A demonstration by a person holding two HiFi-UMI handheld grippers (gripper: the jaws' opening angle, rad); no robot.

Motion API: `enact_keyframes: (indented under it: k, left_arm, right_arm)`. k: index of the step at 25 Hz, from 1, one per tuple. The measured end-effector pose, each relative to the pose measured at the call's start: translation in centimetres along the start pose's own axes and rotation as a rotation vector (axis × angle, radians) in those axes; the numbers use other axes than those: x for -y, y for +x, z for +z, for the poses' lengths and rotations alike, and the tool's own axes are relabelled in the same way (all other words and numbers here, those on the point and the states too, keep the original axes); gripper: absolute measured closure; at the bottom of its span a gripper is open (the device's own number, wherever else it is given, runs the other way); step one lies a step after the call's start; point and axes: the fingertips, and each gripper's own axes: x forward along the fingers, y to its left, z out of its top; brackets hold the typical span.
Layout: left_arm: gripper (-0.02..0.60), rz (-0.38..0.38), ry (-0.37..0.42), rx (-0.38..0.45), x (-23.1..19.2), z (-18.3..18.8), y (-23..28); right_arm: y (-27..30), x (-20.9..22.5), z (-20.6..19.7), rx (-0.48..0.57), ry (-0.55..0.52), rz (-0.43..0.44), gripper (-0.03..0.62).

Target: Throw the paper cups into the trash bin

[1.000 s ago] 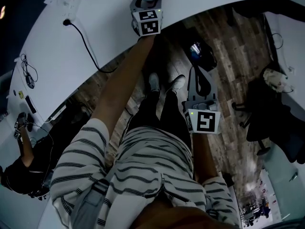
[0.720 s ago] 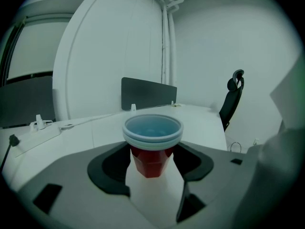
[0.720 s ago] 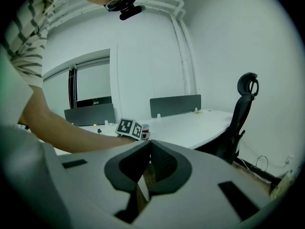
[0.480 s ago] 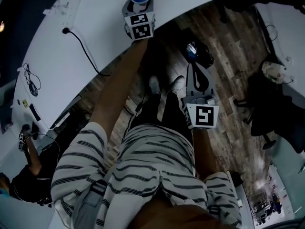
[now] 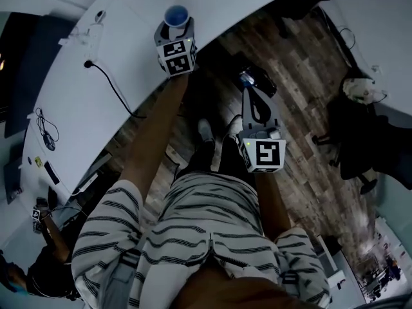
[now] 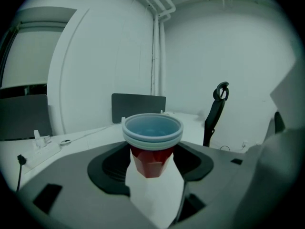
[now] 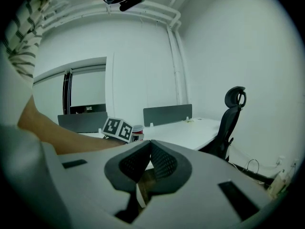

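Observation:
A stack of red paper cups (image 5: 176, 15) with a blue inside stands upright between the jaws of my left gripper (image 5: 176, 28), held over the white desk (image 5: 84, 114). In the left gripper view the cups (image 6: 152, 137) fill the gap of the left gripper (image 6: 153, 159), both jaws against their red wall. My right gripper (image 5: 251, 85) hangs low over the wooden floor, in front of the person's legs. In its own view the right gripper (image 7: 150, 144) has its jaws meeting at the tips with nothing between them. No trash bin is clearly recognisable.
A power strip (image 5: 87, 34) with a black cable lies on the desk. A dark object (image 5: 259, 81) sits on the floor by the right gripper's tip. A black office chair (image 5: 360, 134) stands at the right. The person's shoes (image 5: 206, 131) are below the desk edge.
In the head view the left gripper with the cups has drifted left and slightly down over the desk. The right gripper stays low over the floor, still shut.

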Motion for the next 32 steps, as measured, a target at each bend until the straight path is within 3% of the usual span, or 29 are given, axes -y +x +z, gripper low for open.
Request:
enact_keyframes:
  k: [12, 32]
  left_arm:
    - [0.282, -0.062, 0.009, 0.029, 3.9, 2.8, -4.4]
    - [0.282, -0.192, 0.005, 0.072, 9.8, 6.2, -11.3]
  right_arm:
    - [-2.9, 1.7, 3.1, 0.059, 0.0, -0.055, 0.585]
    - [-7.2, 3.7, 5.1, 0.114, -0.022, -0.13, 0.585]
